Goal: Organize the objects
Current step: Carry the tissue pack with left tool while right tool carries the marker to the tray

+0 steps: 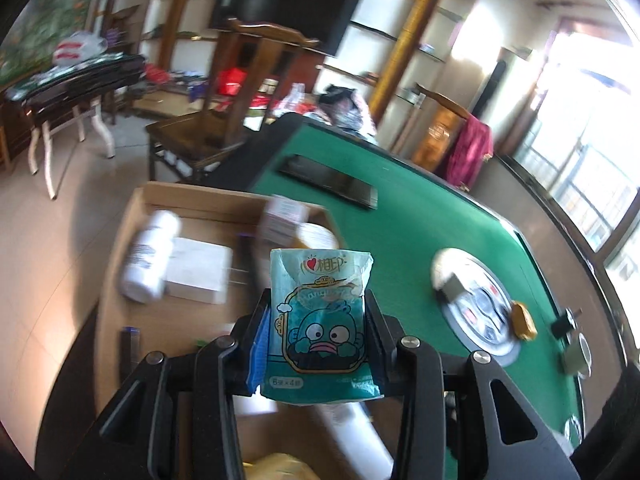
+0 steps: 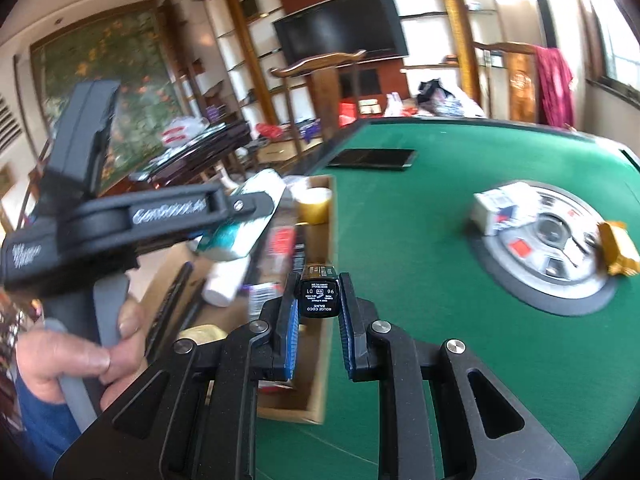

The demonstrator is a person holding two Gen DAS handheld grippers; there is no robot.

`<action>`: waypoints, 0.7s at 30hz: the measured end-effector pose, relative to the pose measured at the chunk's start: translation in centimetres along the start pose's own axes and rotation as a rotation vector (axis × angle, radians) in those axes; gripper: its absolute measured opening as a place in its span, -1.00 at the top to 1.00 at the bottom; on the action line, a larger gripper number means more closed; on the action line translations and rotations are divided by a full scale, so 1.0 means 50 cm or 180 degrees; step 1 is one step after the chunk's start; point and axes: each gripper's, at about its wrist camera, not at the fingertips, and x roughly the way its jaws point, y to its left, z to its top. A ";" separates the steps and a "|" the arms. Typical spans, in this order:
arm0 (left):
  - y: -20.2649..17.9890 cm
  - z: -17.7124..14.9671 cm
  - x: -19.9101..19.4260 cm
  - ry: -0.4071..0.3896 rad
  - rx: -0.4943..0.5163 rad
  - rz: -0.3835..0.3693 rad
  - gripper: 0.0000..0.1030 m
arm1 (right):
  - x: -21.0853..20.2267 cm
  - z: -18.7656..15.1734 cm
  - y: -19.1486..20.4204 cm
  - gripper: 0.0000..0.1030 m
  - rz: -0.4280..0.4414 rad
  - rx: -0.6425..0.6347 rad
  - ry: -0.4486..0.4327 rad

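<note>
1. One tabletop (image 2: pixel 440 240), green felt, with a round centre console (image 2: pixel 548 236); a white carton and a gold packet lie on the console.
2. One cardboard box (image 1: pixel 132 216) at the tabletop's edge, holding a white bottle (image 1: pixel 150 256) among other items.
3. My left claw (image 1: pixel 318 320), clenched on a tissue pack (image 1: pixel 320 320) marked "相印" and "6", held above the box. I should lower it into a bare spot before letting go.
4. My right claw (image 2: pixel 318 300), grasping a black lipstick (image 2: pixel 318 294) labelled "ROUGE COCO", "96", near the box's rim.
</note>
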 end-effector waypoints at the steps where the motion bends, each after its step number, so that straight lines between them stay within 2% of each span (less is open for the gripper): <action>1: 0.015 0.003 -0.001 -0.0008 -0.0047 0.0038 0.21 | 0.009 -0.001 0.016 0.67 0.0024 -0.0053 0.0007; 4: 0.059 0.011 0.003 0.0004 -0.0164 0.0180 0.21 | 0.031 -0.007 0.056 0.67 0.0122 -0.0168 0.0059; 8: 0.098 0.009 0.029 0.0163 -0.0290 0.0341 0.21 | 0.052 -0.017 0.092 0.67 0.0171 -0.0328 0.0099; 16: 0.104 -0.002 0.049 0.0304 -0.0279 0.0454 0.20 | 0.088 -0.045 0.114 0.67 0.0300 -0.0484 0.0390; 21: 0.117 -0.001 0.054 0.0350 -0.0344 0.0502 0.13 | 0.092 -0.053 0.126 0.67 0.0310 -0.0562 0.0442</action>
